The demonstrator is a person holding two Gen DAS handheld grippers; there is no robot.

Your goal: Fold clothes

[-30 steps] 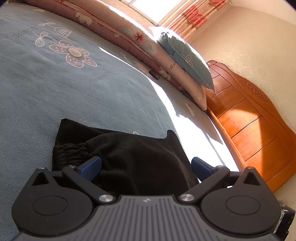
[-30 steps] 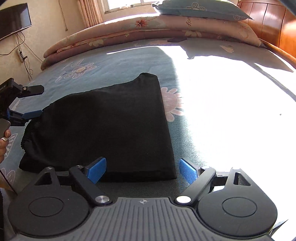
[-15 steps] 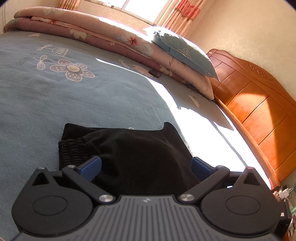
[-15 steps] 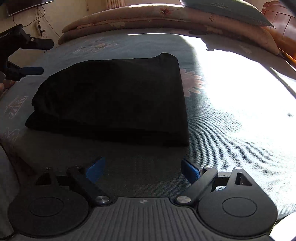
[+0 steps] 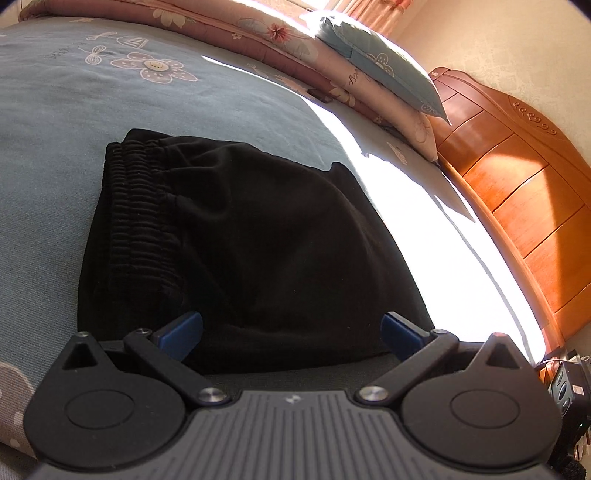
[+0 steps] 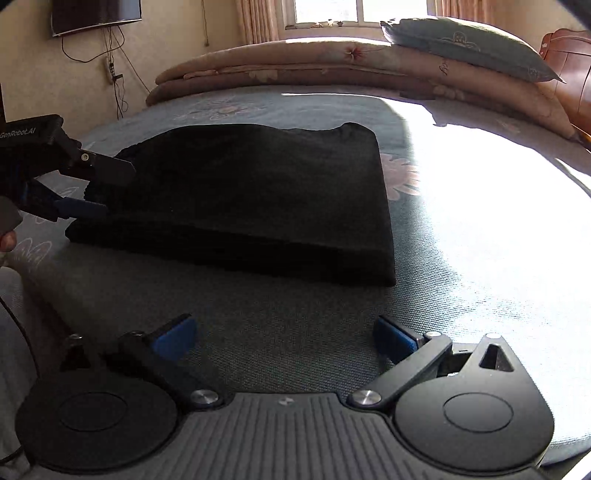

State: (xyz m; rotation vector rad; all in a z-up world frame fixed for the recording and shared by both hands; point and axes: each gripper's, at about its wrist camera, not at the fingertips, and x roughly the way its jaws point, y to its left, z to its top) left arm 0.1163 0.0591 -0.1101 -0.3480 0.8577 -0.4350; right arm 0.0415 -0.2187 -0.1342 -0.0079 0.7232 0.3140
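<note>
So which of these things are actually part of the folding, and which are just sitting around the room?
Part of the job:
- black garment
- left gripper, jaws open
- right gripper, jaws open, nothing between them

Just lying about:
- pillow
- folded quilt
- wooden headboard
- wall television

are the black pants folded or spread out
Folded. The black pants lie as a compact stacked rectangle on the bed, with layered edges along the near side and the elastic waistband bunched at one end.
</note>
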